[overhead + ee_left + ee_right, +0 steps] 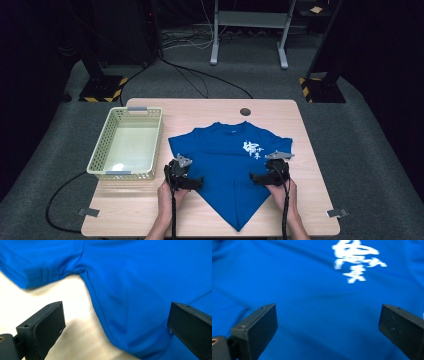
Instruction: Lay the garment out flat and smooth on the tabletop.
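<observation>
A blue T-shirt [230, 160] with a white print [251, 148] lies on the wooden table [140, 205], its lower part drawn into a point near the front edge. My left gripper [198, 183] is at the shirt's left edge, jaws pointing inward. In the left gripper view it [116, 315] stands wide open over the shirt's side seam [100, 307], below the sleeve [32, 272], gripping nothing. My right gripper [254, 177] is over the shirt's right part. In the right gripper view it [328, 315] is open above the blue cloth [312, 310], with the print [355, 262] ahead.
A pale yellow mesh basket [100, 155] stands empty at the table's left, close to my left gripper. A round cable hole [245, 111] is at the back edge. Grey tape marks [89, 212] [337, 213] sit at the front corners. Cables trail toward the person.
</observation>
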